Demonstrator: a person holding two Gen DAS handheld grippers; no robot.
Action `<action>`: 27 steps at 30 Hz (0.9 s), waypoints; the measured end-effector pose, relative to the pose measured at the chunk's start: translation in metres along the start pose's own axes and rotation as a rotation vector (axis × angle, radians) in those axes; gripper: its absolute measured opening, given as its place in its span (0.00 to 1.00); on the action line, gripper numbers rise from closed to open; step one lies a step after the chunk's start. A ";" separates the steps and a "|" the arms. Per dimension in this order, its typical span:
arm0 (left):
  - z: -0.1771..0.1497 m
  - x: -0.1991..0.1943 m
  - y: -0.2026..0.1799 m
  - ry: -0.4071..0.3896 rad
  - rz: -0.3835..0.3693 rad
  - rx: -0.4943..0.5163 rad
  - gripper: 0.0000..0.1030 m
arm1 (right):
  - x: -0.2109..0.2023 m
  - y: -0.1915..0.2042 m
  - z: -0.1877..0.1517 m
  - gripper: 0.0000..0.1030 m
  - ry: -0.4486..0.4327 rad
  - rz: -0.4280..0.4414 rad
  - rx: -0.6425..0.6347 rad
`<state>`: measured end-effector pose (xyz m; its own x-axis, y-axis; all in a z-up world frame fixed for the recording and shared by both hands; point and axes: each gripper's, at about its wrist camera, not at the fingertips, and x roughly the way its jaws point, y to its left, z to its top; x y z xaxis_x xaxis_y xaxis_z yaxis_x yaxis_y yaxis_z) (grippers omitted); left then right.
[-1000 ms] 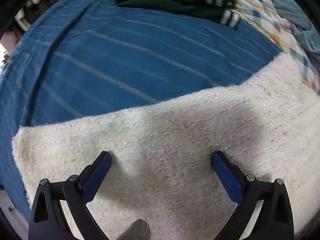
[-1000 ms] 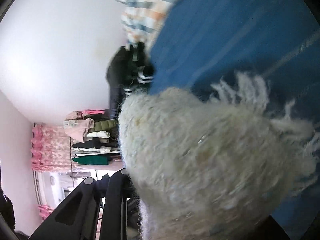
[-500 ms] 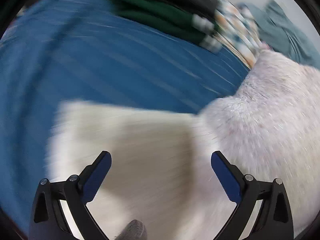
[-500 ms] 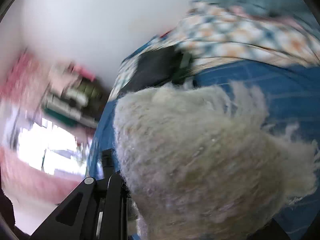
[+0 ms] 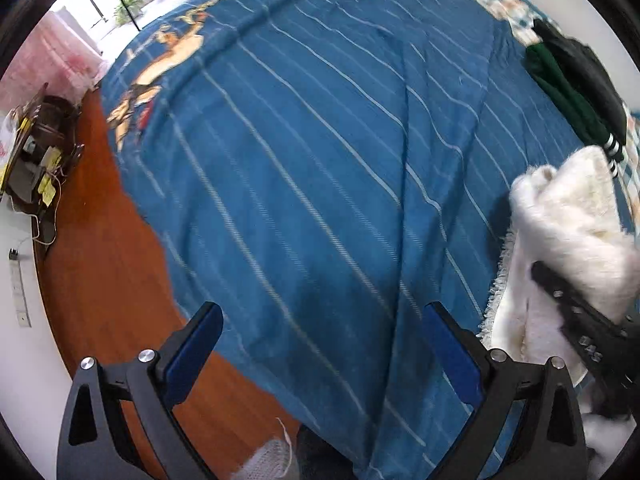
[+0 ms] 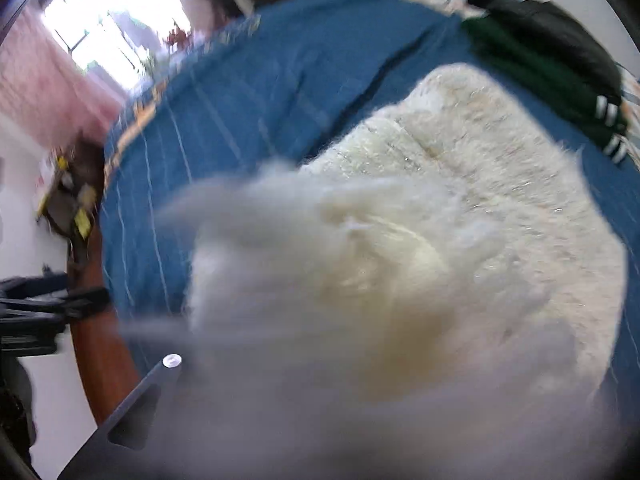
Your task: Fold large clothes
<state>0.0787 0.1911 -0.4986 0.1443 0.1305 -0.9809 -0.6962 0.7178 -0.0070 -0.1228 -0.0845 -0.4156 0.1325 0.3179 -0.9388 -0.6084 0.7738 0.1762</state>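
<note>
Right tool (image 5: 560, 280) pinching cream knit (image 6: 460, 200), mid-fold, 3 o'clock; left tool (image 5: 320, 344) spread, empty. Next: lay, flatten.

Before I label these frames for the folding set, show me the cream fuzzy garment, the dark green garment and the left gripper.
cream fuzzy garment (image 6: 500, 184): right wrist view, its flat fuzzy surface.
dark green garment (image 5: 560, 88): left wrist view, its green body.
left gripper (image 5: 320, 340): left wrist view, the gap midway between its blue fingertips.
</note>
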 end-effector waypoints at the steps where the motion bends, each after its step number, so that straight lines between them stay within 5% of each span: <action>1: -0.005 -0.007 0.009 -0.006 -0.010 -0.016 0.98 | 0.000 0.005 0.002 0.51 0.012 0.008 -0.008; 2: -0.006 -0.011 0.008 -0.011 -0.030 -0.034 0.98 | -0.002 0.003 0.005 0.68 0.018 0.033 -0.005; 3: -0.009 -0.017 0.008 -0.015 -0.070 -0.061 0.98 | -0.011 0.001 0.007 0.74 0.034 0.103 0.012; 8: -0.010 -0.030 -0.017 -0.011 -0.268 -0.157 0.98 | -0.074 -0.046 -0.006 0.79 0.035 0.330 0.179; 13: -0.021 -0.007 -0.060 0.063 -0.471 -0.227 0.98 | -0.107 -0.126 -0.050 0.79 0.054 0.235 0.416; 20: -0.002 0.061 -0.118 0.123 -0.567 -0.303 0.98 | -0.110 -0.207 -0.116 0.79 0.070 0.131 0.707; 21: 0.003 0.065 -0.122 0.109 -0.581 -0.314 0.92 | -0.110 -0.212 -0.122 0.79 0.067 0.130 0.732; 22: 0.008 0.065 -0.127 0.069 -0.579 -0.324 0.54 | -0.107 -0.216 -0.127 0.79 0.066 0.140 0.758; 23: 0.011 0.062 -0.131 0.046 -0.555 -0.322 0.28 | -0.105 -0.218 -0.129 0.79 0.064 0.147 0.775; 27: 0.000 0.024 -0.122 -0.017 -0.564 -0.349 0.18 | -0.100 -0.219 -0.123 0.79 0.069 0.164 0.796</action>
<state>0.1669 0.1070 -0.5216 0.5629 -0.1878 -0.8049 -0.6970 0.4157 -0.5843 -0.0989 -0.3534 -0.3968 0.0257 0.4462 -0.8945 0.1256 0.8863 0.4457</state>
